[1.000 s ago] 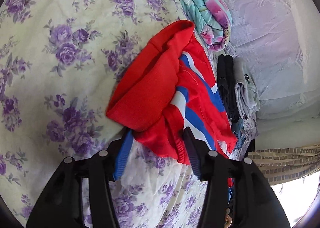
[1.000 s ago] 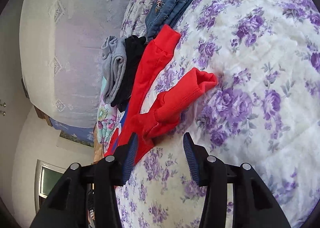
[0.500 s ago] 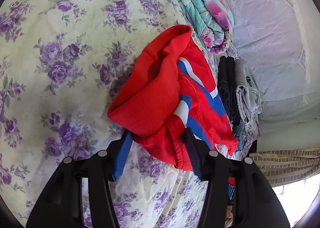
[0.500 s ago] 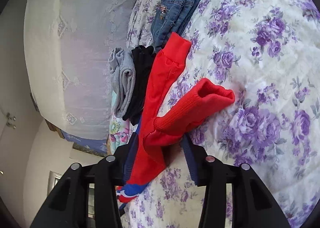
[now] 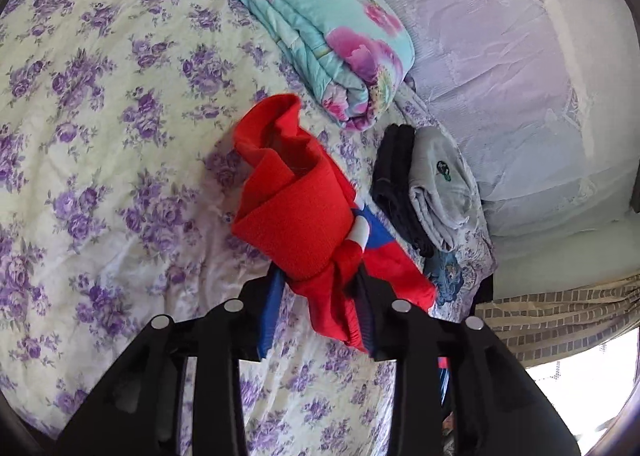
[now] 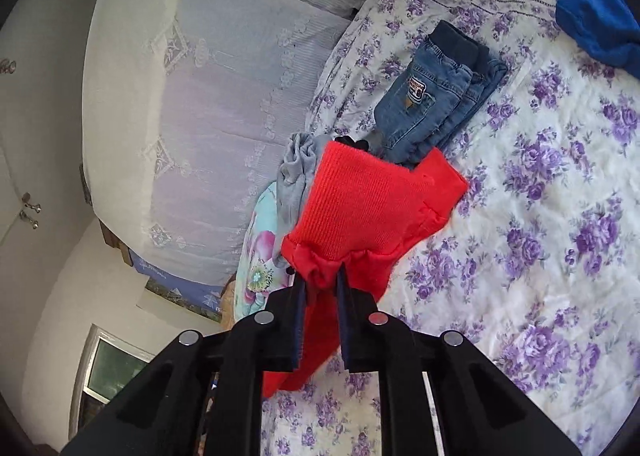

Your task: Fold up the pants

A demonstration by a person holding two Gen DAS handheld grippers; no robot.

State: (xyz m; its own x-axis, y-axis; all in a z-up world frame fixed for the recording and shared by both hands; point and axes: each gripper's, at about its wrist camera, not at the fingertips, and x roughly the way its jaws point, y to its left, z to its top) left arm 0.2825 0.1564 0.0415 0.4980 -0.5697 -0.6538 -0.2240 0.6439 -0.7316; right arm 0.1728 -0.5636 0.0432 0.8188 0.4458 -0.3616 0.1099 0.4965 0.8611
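Red pants (image 5: 296,212) with blue and white side stripes hang bunched over the floral bed sheet (image 5: 100,128). My left gripper (image 5: 320,280) is shut on the waist end, with the ribbed waistband standing up above the fingers. In the right wrist view my right gripper (image 6: 322,284) is shut on a ribbed red cuff (image 6: 360,204) of the same pants, lifted above the sheet (image 6: 540,256). The other leg's cuff (image 6: 444,180) lies on the bed just beyond.
A folded floral quilt (image 5: 320,36) lies at the bed's far side. Folded black (image 5: 396,184) and grey (image 5: 440,184) pants sit by the lace curtain. Folded jeans (image 6: 436,96) and a blue garment (image 6: 596,24) lie further along the bed.
Both grippers closed on the red pants and lifted them off the sheet. The right one moved onto the cuff and shut; the left raised the bunched waist end.
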